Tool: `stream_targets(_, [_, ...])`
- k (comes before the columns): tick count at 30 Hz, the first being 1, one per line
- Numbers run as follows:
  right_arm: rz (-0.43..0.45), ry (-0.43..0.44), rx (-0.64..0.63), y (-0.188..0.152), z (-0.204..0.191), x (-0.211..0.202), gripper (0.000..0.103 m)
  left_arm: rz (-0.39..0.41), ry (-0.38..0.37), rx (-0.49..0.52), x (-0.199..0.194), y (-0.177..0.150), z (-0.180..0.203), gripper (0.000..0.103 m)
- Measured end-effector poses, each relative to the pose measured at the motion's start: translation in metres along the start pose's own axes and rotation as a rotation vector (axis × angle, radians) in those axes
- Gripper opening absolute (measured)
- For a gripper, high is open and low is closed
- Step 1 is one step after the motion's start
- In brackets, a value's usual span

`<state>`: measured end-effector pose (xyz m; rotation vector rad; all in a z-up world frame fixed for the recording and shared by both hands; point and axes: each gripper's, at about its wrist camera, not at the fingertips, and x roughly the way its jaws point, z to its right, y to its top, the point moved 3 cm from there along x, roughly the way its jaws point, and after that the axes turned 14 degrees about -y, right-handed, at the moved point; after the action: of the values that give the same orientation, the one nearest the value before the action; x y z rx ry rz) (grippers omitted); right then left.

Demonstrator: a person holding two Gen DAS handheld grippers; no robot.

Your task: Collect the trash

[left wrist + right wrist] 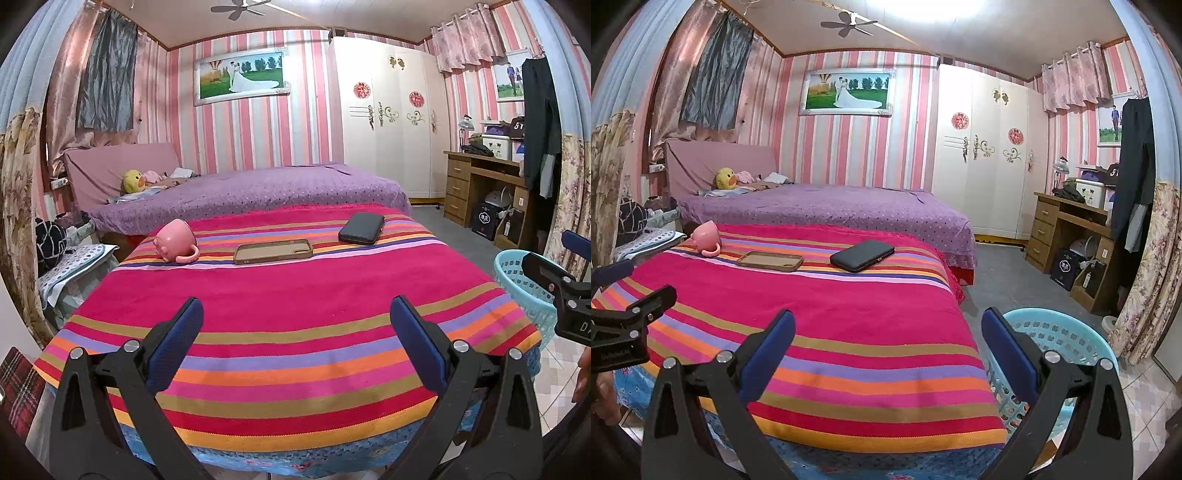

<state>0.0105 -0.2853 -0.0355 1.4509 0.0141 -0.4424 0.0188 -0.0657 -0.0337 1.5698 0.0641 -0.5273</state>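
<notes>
Beside the wide-open, empty right fingers stands the blue basket; left fingers likewise.

You have a light-blue plastic basket with latticed walls standing upright on the floor just beside the right edge of the bench, which wears a bright striped cloth; what the basket holds cannot be made out. Toward the far end of the cloth you see three things in a row, apart from one another: a pink mug tipped on its side with its handle toward you, a brown phone case lying flat and open side up, and a dark zipped wallet lying flat.
</notes>
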Motion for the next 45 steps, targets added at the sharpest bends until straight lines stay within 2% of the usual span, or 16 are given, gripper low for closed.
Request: stream_targets(45, [0.004,0.025,-0.004,0.001,-0.014,-0.004,0.099,0.026,0.044,-0.031,-0.008,0.003,-0.009,0.098])
